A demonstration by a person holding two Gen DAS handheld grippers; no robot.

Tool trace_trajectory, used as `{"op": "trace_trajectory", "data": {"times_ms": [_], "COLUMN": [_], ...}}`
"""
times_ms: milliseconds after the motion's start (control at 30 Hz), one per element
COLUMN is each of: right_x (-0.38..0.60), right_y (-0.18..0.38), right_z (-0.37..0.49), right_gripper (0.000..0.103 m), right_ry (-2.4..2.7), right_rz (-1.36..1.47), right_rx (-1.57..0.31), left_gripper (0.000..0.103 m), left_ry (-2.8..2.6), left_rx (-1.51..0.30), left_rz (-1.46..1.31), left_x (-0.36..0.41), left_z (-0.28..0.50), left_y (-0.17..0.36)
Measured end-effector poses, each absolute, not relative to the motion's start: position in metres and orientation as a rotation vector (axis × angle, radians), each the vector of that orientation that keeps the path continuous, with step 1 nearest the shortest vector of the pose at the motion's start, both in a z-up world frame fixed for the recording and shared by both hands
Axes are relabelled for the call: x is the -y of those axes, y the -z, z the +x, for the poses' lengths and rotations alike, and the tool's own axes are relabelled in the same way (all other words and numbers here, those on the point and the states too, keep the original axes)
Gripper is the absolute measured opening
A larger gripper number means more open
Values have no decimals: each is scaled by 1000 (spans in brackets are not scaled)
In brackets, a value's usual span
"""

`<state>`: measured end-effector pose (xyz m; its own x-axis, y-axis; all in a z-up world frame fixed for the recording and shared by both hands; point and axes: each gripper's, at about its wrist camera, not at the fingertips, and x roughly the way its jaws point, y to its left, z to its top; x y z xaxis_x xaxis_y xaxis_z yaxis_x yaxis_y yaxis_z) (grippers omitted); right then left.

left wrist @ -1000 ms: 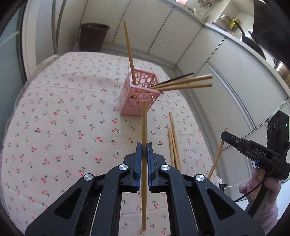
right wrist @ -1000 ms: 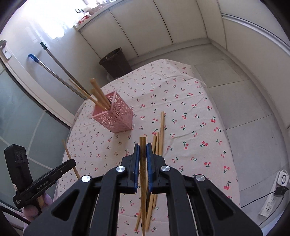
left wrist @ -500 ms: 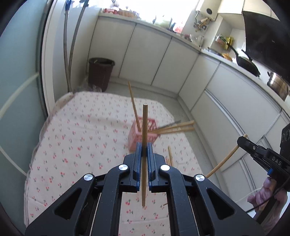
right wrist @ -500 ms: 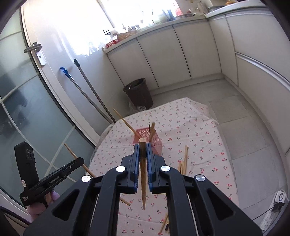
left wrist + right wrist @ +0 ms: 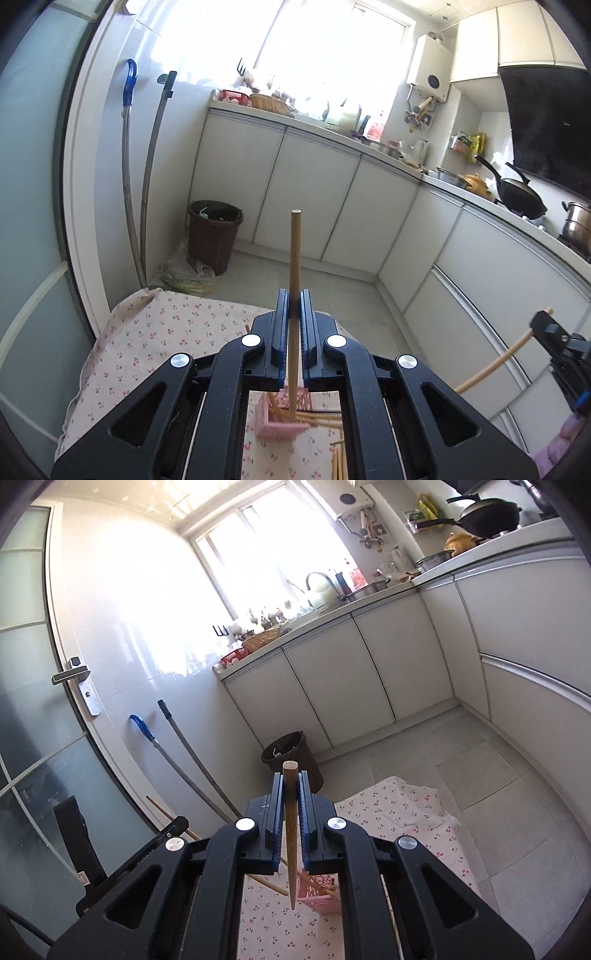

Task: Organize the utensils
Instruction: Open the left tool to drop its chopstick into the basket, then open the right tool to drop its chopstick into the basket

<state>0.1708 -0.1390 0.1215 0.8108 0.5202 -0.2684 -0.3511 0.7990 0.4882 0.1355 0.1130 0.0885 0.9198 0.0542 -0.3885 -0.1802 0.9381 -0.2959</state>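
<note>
My left gripper (image 5: 294,306) is shut on a wooden chopstick (image 5: 294,258) that stands upright, its lower tip over the pink lattice holder (image 5: 275,417), which holds several chopsticks. My right gripper (image 5: 290,786) is shut on another wooden chopstick (image 5: 290,834), tip pointing down beside the pink holder (image 5: 319,895). The right gripper also shows at the right edge of the left wrist view (image 5: 546,328). The left gripper shows at the lower left of the right wrist view (image 5: 177,825). Loose chopsticks (image 5: 340,459) lie on the cloth.
The cherry-print tablecloth (image 5: 155,332) covers a low table. A brown bin (image 5: 214,240) and two mop handles (image 5: 147,177) stand by the wall. White cabinets (image 5: 332,206) run along the back and right, with pots on the counter.
Both grippers have risen and tilted up from the table. The views now show the kitchen walls and window, and the pink holder has dropped beneath the fingers. Both chopsticks stay gripped.
</note>
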Motion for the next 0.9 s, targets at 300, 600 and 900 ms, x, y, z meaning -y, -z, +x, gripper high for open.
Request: {"op": "trace_trajectory", "data": {"times_ms": [300,600,900], "right_x": [129,116,95], "right_y": [-106,-97,-77], "right_z": [200,211,234], "right_gripper": [8,8,8], "right_ry": [-447,-398,-349], "right_rz": [453,442,450], "right_rx": [-426,-420,-405], "left_gripper": [26,35,35], "left_ry": [-79,-156,-154], "left_rx": [-462,-493,-532], "left_rz": [-392,-513,-532], "left_x": [-121,-151,-157], "left_z": [163,97,106], "left_y": [-48,-43,-39]}}
